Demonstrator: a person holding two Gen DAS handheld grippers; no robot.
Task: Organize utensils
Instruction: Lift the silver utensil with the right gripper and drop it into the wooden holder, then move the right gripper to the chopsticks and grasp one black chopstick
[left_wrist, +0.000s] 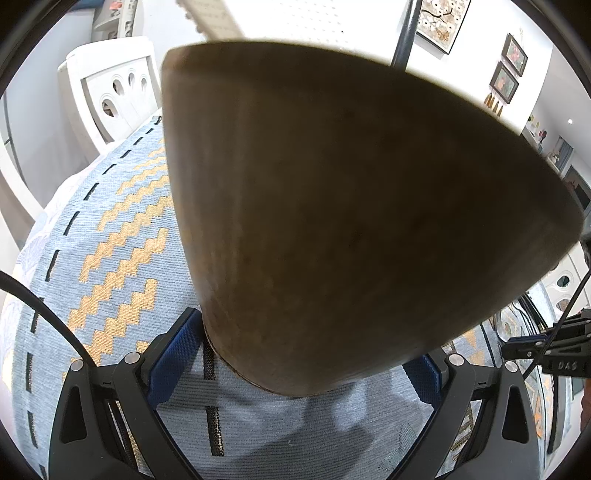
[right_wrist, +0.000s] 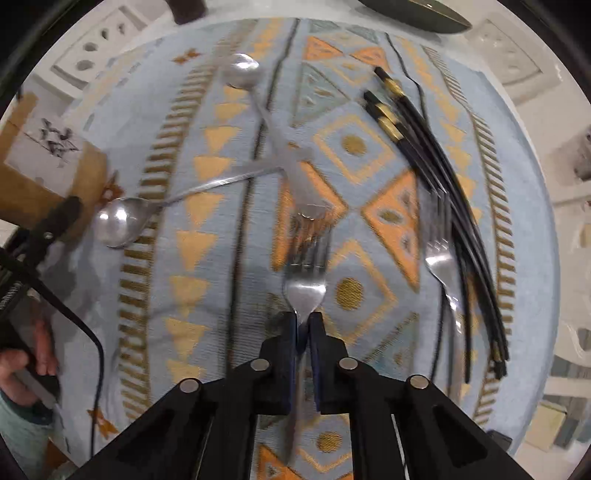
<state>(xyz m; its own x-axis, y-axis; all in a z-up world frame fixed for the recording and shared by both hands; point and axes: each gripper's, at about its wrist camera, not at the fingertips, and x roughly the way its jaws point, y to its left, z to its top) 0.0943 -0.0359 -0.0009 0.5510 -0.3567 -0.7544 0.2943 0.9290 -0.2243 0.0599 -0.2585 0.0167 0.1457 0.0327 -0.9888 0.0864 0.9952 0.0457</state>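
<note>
Silver steel fork (right_wrist: 306, 275), flat on the patterned blue cloth (right_wrist: 207, 332), pinched at its neck by the closed right gripper (right_wrist: 303, 325); so narrow a hold may let it swivel when lifted.

Between my right jaws I see a glossy metal fork (right_wrist: 305, 291); beyond them, matt woven cloth (right_wrist: 207, 258). My left jaws flank a matt brown holder (left_wrist: 332, 206).

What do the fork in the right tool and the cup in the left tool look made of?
Fork: polished metal, probably stainless steel, going by its bright mirror-like glare. Cup: matte brown and unglossy, possibly paper or cardboard; it is too close and blurred to be sure.
</note>
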